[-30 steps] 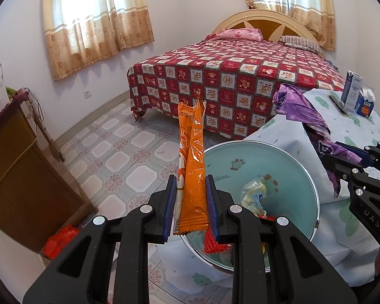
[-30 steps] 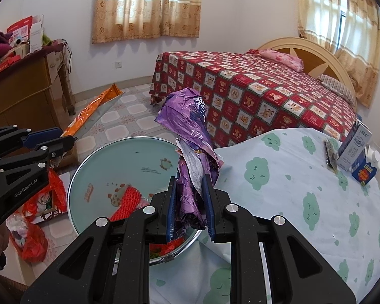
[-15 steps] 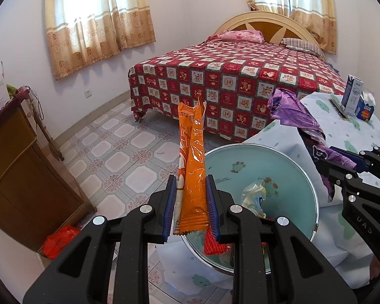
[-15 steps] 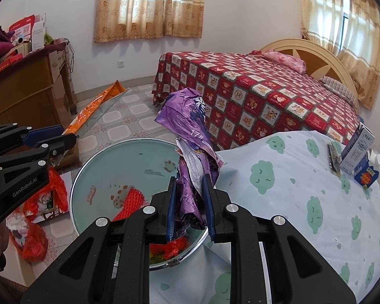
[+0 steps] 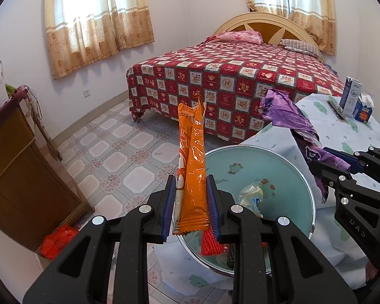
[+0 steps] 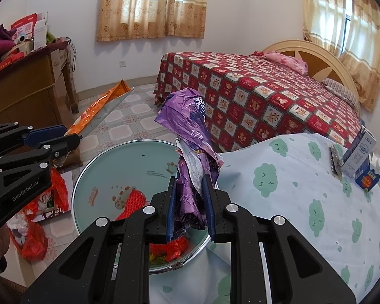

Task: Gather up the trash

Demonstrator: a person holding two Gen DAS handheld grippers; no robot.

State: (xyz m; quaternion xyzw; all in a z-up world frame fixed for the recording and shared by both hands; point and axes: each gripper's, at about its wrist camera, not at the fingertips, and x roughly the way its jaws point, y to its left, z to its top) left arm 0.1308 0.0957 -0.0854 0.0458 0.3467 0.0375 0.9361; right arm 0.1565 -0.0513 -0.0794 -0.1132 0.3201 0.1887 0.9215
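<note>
Bedroom floor tiles lie beneath a basin holding red netting and a crumpled clear wrapper. At its 9 o'clock rim the left gripper pinches an orange wrapper; at 3 o'clock the right gripper clamps a purple wrapper.

Both tongs clamped, angled downward

Left claw clamped on an upright orange wrapper, over the rim of a pale green bowl holding scraps, right claw gripping a purple wrapper, cartons on the bench, bed behind.
</note>
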